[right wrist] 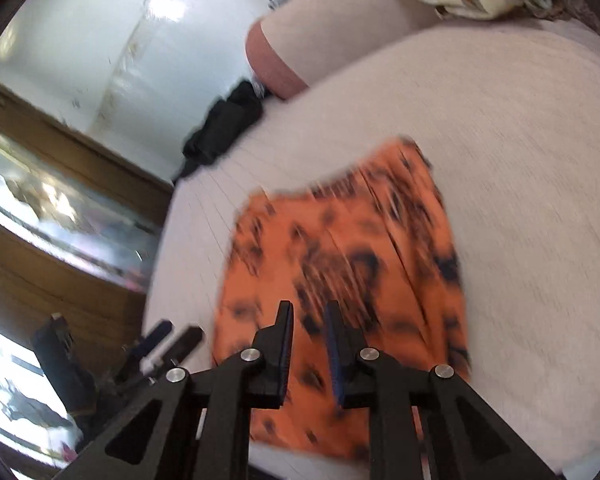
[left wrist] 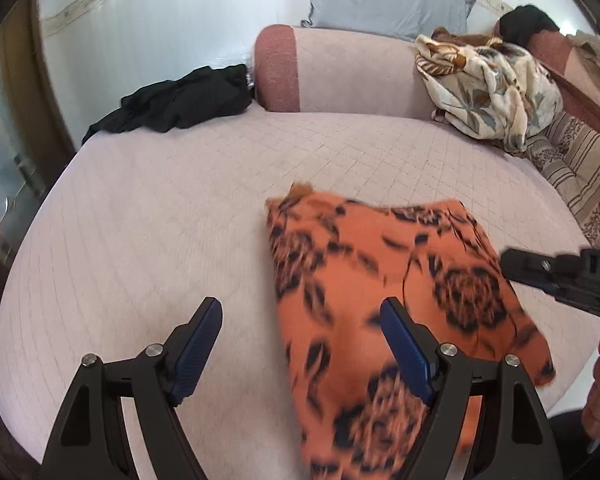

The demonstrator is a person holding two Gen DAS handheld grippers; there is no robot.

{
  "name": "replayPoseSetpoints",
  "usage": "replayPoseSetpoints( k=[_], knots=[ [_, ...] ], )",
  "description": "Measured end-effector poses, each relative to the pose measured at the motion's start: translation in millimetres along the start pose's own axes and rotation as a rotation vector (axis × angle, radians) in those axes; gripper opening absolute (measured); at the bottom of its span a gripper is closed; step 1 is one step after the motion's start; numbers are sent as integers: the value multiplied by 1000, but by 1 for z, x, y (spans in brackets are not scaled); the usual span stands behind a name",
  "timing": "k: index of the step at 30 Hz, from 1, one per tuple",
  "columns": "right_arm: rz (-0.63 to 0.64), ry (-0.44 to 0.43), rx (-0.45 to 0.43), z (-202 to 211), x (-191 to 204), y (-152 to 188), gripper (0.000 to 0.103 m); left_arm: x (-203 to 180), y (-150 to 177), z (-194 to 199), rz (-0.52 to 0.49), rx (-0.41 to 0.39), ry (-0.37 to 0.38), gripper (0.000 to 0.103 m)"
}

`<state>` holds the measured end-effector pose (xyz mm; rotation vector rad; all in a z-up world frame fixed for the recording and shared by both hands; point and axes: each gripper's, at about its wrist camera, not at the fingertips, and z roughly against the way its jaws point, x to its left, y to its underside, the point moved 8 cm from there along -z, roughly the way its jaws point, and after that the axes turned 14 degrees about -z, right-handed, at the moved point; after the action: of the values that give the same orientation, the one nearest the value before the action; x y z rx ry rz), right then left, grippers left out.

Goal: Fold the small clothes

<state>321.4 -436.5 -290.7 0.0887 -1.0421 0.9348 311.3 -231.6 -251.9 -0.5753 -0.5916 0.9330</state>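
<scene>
Left hand-held gripper (left wrist: 300, 316) spread, empty | right hand-held gripper (right wrist: 308, 316) narrowly parted, empty | one orange garment (left wrist: 380, 280) | one bed (left wrist: 160, 200)

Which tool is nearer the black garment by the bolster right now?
Left. The left tool hovers over the bed's near edge beside the orange floral cloth, on the black garment's side. The right tool sits farther right, above the cloth.

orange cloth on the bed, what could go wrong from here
The orange floral cloth lies folded near the mattress edge, so a nudge might slide it off. The left gripper is open and the right gripper holds nothing; either lifting finger might snag a layer and undo the fold.
</scene>
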Motion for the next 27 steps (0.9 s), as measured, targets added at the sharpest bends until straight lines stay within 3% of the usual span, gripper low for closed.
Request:
replayPoseSetpoints(
  k=[3,6,8,11,16,19,22,24,27],
  knots=[
    [-54,33,-16,-25,6,-30,19,-5,-14,-38,-10,79,-8,82],
    [-167,109,57,-62,-15,-43,18,-10,-3,-78,16,202,33,82],
    [-242,133,113,-83,-37,-43,18,-13,5,-85,32,220,30,82],
    [-280,42,104,-68,-42,-41,18,-14,9,-72,41,198,21,82],
    [-194,31,36,-13,-32,-21,20,-24,24,-22,-1,135,-10,82],
    [-163,-3,59,8,-31,7,20,-36,44,7,-30,109,-6,82],
    [-121,47,78,14,-38,36,20,-46,71,14,-45,150,-9,82],
    [-106,128,115,9,-56,57,19,-53,91,4,-59,215,16,83],
    [-119,106,100,21,-61,69,19,-50,94,13,-28,212,10,83]
  ],
)
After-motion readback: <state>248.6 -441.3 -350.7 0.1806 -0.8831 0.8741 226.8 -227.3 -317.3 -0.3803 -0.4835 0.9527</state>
